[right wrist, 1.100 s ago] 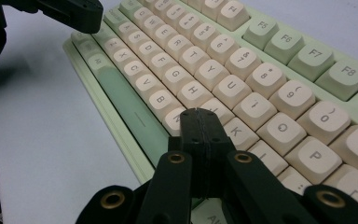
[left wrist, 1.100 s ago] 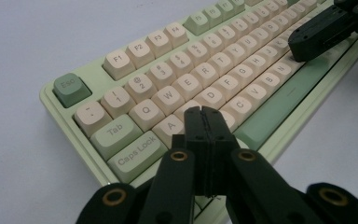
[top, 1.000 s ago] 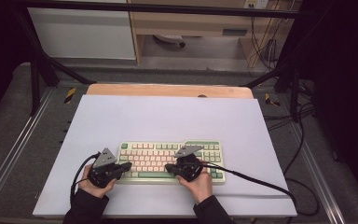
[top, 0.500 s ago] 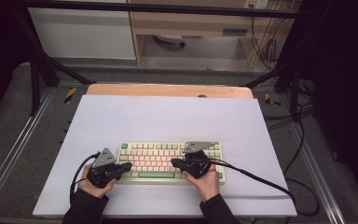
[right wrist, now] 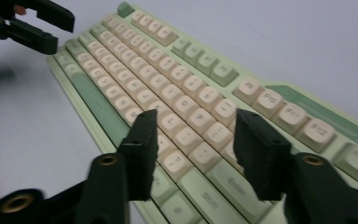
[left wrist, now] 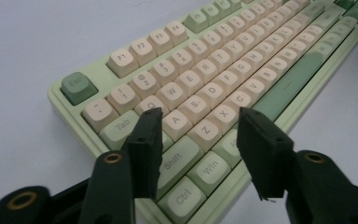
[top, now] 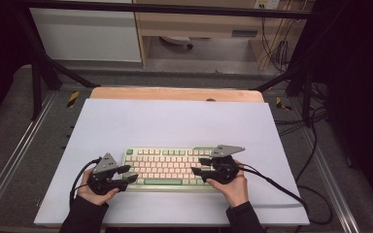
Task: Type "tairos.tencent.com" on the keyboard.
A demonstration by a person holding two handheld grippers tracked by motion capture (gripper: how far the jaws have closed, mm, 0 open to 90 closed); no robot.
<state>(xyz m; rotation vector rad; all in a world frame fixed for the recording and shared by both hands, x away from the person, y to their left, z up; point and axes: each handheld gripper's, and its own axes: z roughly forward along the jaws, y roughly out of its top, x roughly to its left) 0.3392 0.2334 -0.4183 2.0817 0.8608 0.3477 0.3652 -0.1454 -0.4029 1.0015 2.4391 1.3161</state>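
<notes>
On the pale lilac table mat [top: 175, 121] lies a green-and-cream plastic keyboard [top: 167, 167]; left gripper [top: 128, 174] at nine o'clock, right gripper [top: 200, 166] at three o'clock, both just opened halfway, holding nothing.

The near middle of the white mat [top: 175, 121] is occupied by the keyboard [top: 167, 167]; open surface is left far, left and right.

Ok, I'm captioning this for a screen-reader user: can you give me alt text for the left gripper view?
Two black jaws of the left gripper stand open, having just been opening, over the left end of a green and cream keyboard, nothing gripped between them. The keyboard lies slantwise on a pale table, its Esc key at the left.
</notes>
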